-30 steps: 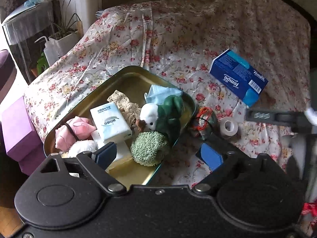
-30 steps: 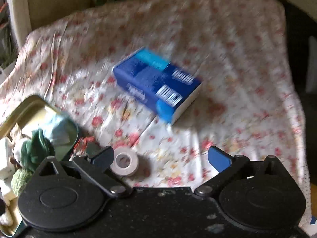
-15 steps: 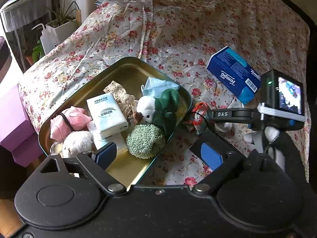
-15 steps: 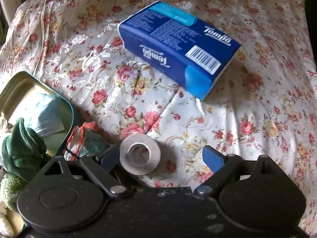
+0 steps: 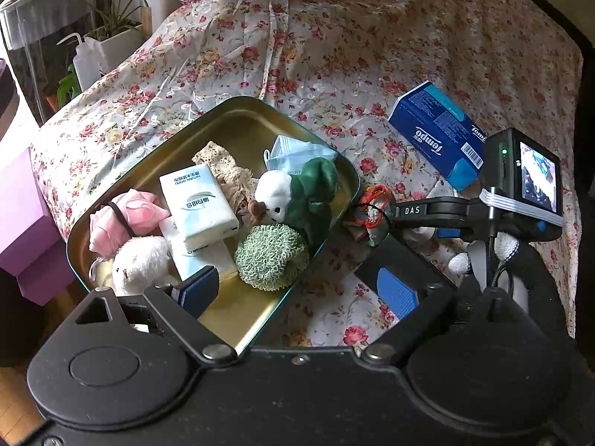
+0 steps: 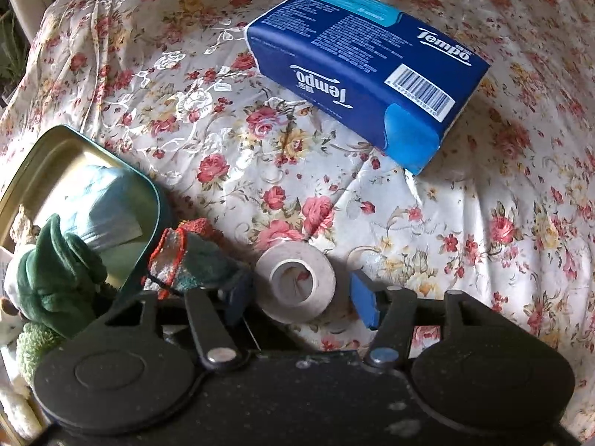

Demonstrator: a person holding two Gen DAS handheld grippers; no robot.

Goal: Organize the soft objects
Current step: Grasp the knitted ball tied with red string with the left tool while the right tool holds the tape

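Left view: the left gripper (image 5: 297, 290) gapes empty over the tin (image 5: 238, 119) of soft toys; the right gripper has arrived beside it. Right view: the right gripper (image 6: 301, 297) (jaws just closing) brackets the white tape roll (image 6: 295, 282) on the floral cloth (image 6: 483, 223); contact unclear.

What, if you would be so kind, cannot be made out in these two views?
Tape roll: left wrist view, mostly hidden under the right gripper, whose jaws have just been closing around it.
Tin tray: right wrist view, mostly cut off by the left edge.
White tissue pack small print: left wrist view, too small to read.
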